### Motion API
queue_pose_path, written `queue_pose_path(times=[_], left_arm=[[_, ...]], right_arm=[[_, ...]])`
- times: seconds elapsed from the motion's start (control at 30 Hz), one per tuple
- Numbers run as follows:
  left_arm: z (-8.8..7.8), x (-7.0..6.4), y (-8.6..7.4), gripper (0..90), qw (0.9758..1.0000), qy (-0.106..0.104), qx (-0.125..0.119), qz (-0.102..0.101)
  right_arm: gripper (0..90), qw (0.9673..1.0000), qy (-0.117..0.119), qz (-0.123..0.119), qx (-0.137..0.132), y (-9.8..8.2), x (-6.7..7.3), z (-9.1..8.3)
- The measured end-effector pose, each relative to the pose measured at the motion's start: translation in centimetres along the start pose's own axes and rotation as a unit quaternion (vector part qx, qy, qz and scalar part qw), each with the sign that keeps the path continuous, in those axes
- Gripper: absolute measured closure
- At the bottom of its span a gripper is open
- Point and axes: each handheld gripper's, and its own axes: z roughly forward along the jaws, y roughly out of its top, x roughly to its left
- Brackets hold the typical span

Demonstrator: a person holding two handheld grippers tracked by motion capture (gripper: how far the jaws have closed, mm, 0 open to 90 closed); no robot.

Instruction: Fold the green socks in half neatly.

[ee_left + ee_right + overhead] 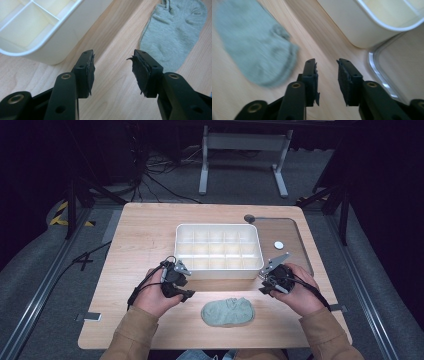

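Observation:
A grey-green sock (228, 312) lies flat on the wooden table near its front edge, between my two hands. My left gripper (186, 294) hovers just left of it, jaws open and empty. In the left gripper view the sock (172, 32) lies beyond the left gripper (112, 67), up and to the right. My right gripper (264, 289) sits just right of the sock, open with a narrower gap and nothing held. In the right gripper view the sock (254, 50) is blurred at upper left of the right gripper (326, 68).
A white divided organiser box (218, 251) stands in the table's middle, just beyond both grippers; its corner (37, 47) and wall (367, 30) are close to the jaws. A grey inset panel (292, 242) with a small white disc (278, 244) lies at the right.

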Motion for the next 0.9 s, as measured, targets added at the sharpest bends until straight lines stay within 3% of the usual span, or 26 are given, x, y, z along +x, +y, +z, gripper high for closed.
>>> queue_pose_path(times=[0.03,0.13,0.23,0.3,0.37,0.63,0.77,0.9], left_arm=[[-0.1,-0.1,0.1,52.7,1.0,0.0,0.004,0.001],[-0.3,-0.3,0.3,50.7,0.9999,-0.01,0.006,0.005],[-0.1,-0.5,0.4,49.6,0.9995,-0.01,0.028,0.009],[-0.1,-0.6,0.4,49.7,0.9993,0.002,0.033,0.014],[-0.2,-0.7,0.4,49.9,0.9995,-0.005,0.032,0.006],[-0.5,-0.9,0.5,51.8,0.9997,-0.001,0.024,0.001],[-0.4,-1.2,0.5,52.2,0.9995,0.004,0.031,0.007],[-0.4,-1.8,0.9,54.8,0.9991,-0.007,0.039,0.018]], right_arm=[[67.6,0.9992,0.021,0.027,-0.019,-0.4,0.0,-0.1],[68.1,0.9993,-0.011,0.005,-0.034,-0.7,0.0,-0.9],[68.6,0.9976,0.007,0.029,-0.062,-1.1,-0.2,-1.3],[67.8,0.9977,0.005,0.033,-0.059,-1.2,-0.3,-1.2],[68.5,0.9975,0.011,0.045,-0.053,-1.3,-0.2,-1.2],[69.1,0.9974,0.022,0.043,-0.052,-1.3,0.0,-1.0],[69.7,0.9975,0.027,0.041,-0.05,-1.2,0.3,-1.0],[70.4,0.9975,0.036,0.035,-0.05,-1.0,0.8,-1.0]])
